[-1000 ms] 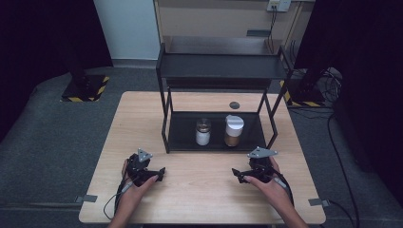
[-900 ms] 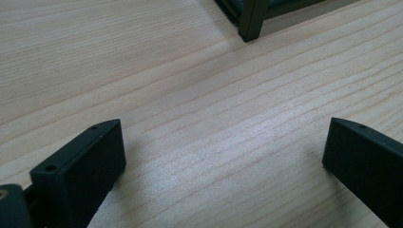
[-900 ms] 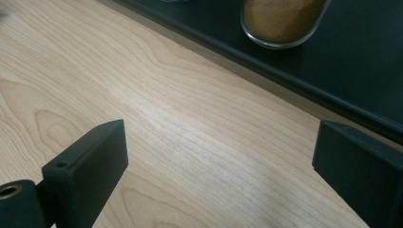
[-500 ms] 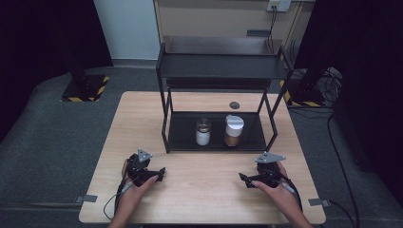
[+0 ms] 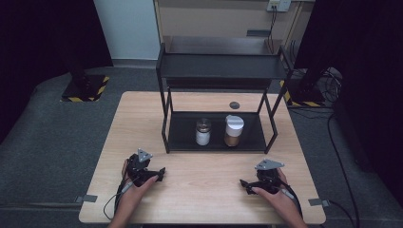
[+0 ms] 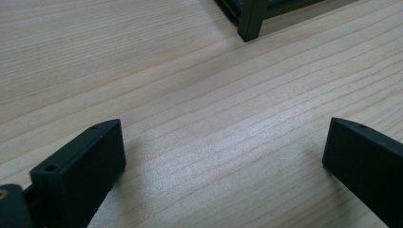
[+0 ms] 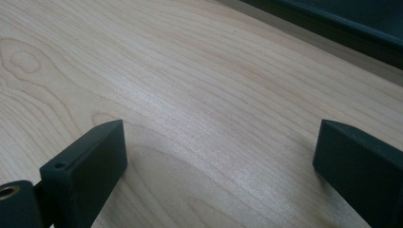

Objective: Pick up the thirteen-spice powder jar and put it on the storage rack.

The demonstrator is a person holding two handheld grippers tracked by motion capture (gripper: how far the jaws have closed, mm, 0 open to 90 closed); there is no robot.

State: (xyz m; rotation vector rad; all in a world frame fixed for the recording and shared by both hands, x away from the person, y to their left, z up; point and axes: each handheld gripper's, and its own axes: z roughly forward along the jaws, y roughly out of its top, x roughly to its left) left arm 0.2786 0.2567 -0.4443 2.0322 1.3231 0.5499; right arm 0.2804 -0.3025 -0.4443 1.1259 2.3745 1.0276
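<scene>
- The left gripper (image 5: 160, 174) is sitting on the table (image 5: 204, 190), in front of the rack (image 5: 216, 71), with its jaws wide apart and nothing in them.
- The right gripper (image 5: 243, 184) is sitting there too, jaws wide apart, nothing in them.
- The jar (image 5: 203, 131) and cup (image 5: 233, 130) are standing side by side on the rack's bottom shelf.

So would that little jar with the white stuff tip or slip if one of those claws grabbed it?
The jar looks like clear glass, so probably stiff, breakable and somewhat slippery to hard jaws. It stands upright, taller than wide, on the rack's lower shelf, so a high push might tip it. Being roughly half filled, it likely feels fairly heavy for its size.
</scene>
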